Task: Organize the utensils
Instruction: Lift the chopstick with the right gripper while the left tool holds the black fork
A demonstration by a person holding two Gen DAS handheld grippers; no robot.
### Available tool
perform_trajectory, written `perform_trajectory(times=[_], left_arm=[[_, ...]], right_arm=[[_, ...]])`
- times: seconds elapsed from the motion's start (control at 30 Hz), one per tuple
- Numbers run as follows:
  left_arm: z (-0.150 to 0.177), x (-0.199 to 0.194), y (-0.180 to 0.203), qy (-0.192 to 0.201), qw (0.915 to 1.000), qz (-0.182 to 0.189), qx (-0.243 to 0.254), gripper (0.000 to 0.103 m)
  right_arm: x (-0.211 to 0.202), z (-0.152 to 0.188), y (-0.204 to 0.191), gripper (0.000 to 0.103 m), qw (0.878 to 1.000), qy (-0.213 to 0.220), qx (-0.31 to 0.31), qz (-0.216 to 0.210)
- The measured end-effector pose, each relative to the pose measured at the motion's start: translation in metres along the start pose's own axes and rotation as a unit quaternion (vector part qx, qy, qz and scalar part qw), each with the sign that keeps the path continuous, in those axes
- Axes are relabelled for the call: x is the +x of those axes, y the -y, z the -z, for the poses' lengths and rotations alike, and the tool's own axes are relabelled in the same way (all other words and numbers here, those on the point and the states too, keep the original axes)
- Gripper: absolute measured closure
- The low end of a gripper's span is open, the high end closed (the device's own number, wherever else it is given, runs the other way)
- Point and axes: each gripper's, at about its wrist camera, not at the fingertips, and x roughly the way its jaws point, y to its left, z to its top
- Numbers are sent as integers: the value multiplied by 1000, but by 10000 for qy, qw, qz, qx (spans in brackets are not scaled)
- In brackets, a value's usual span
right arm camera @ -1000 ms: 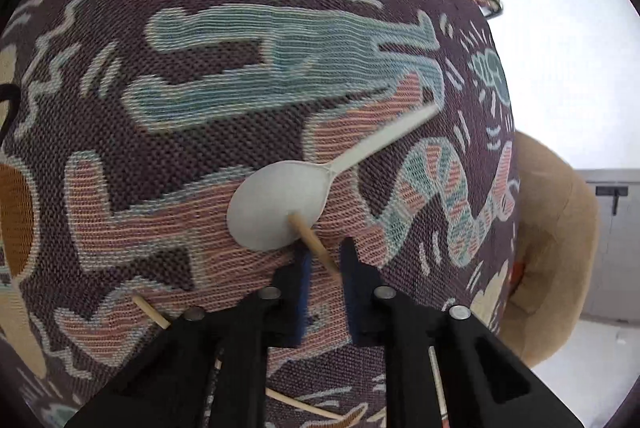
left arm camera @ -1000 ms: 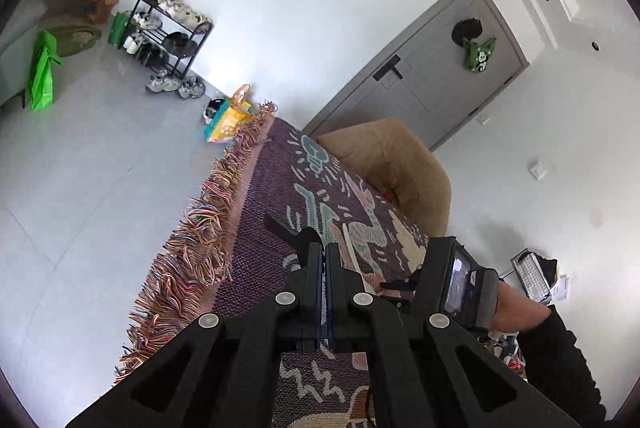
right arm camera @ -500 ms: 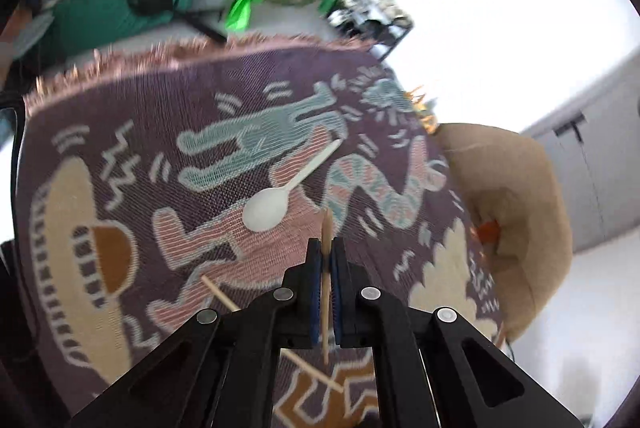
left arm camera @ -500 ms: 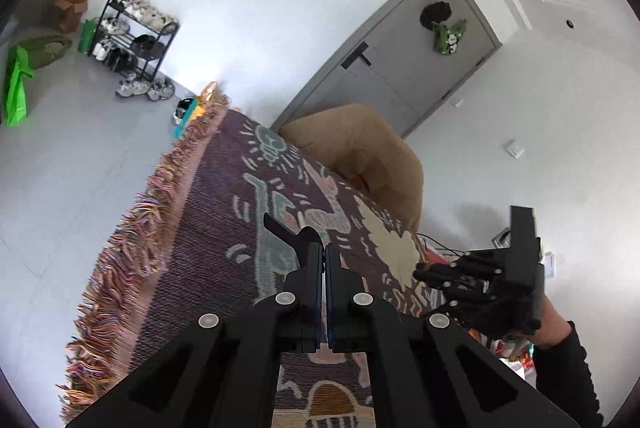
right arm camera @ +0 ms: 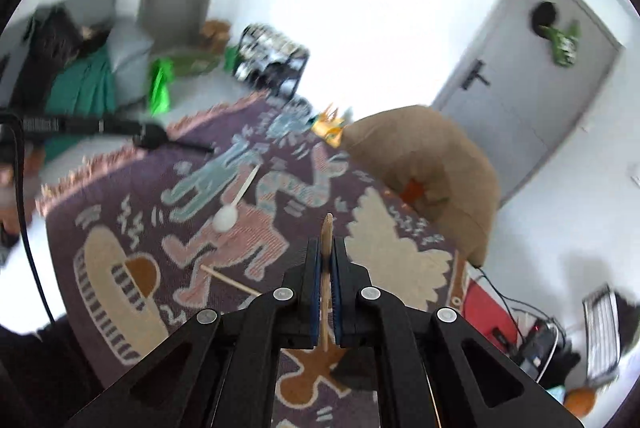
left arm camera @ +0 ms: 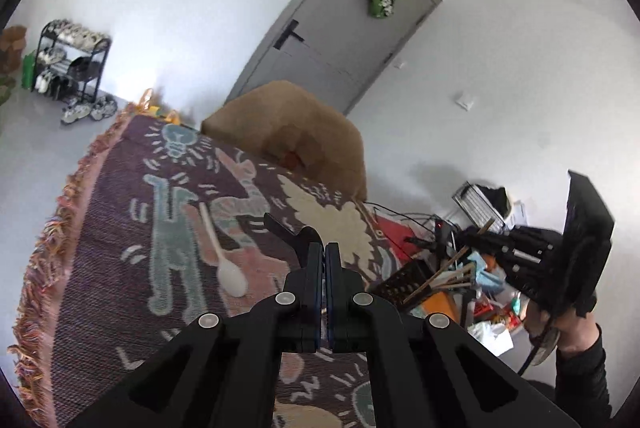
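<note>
My right gripper (right arm camera: pixel 327 248) is shut on a wooden chopstick (right arm camera: pixel 328 228) that stands upright between its fingers, lifted above the patterned table cloth (right arm camera: pixel 384 248). It also shows in the left wrist view (left arm camera: pixel 474 240), at the right beyond the table edge. A white plastic spoon (right arm camera: pixel 234 205) lies on the cloth, and shows in the left wrist view (left arm camera: pixel 226 260) too. Another chopstick (right arm camera: pixel 230 282) lies on the cloth to my left. My left gripper (left arm camera: pixel 324 252) is shut and empty above the cloth. A black perforated holder (left arm camera: pixel 406 286) with several wooden sticks sits right of it.
A tan chair (left arm camera: pixel 296 131) stands behind the table. A black stand arm (right arm camera: pixel 100 127) reaches over the table's far left. Clutter, cables and a red item (left arm camera: pixel 396 232) lie on the floor at right. A grey door (left arm camera: pixel 340 27) and shoe rack (left arm camera: pixel 68 63) are behind.
My right gripper closed on the chopstick, lifted it off the cloth and swung up and to the right. My left gripper has tilted so the spoon and holder come into view.
</note>
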Motion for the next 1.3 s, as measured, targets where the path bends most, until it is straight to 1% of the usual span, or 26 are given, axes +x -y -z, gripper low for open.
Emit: perform_trajectory(times=[0.07,0.13,0.23,0.5,0.57,0.73,0.83,0.97,1.03,1.17,1.3], left_arm=[[-2,5,19,-69,9998,97,145,103],[-5,7,34,-95,9995,131,268,103],[-10,10,60,-135,9985,254,456,103],[-15,31,129,-293,9938,509,948,103],[-15,39,141,-357,9927,563,1005,103],[-13,60,160,-563,9901,679,1092,103],[-13,73,168,-682,9887,722,1122,103],[-12,89,174,-829,9874,710,1147,103],[-12,93,175,-858,9871,705,1153,103],[-11,105,175,-943,9863,718,1152,103],[-11,116,177,-1080,9847,763,1133,103]], right_arm=[[-17,5,13,98,9995,183,246,120],[-33,12,25,98,9981,347,496,147],[-53,24,41,98,9955,555,735,239],[-89,59,76,98,9855,1016,1299,397],[-89,67,85,98,9811,1140,1525,348],[-79,84,99,98,9735,1311,1838,371],[-68,90,104,98,9710,1372,1918,382],[-55,96,110,98,9700,1373,1974,345],[-47,98,109,98,9710,1371,1917,406],[-44,104,108,98,9676,1651,1873,363],[-40,108,102,97,9673,1758,1802,308]])
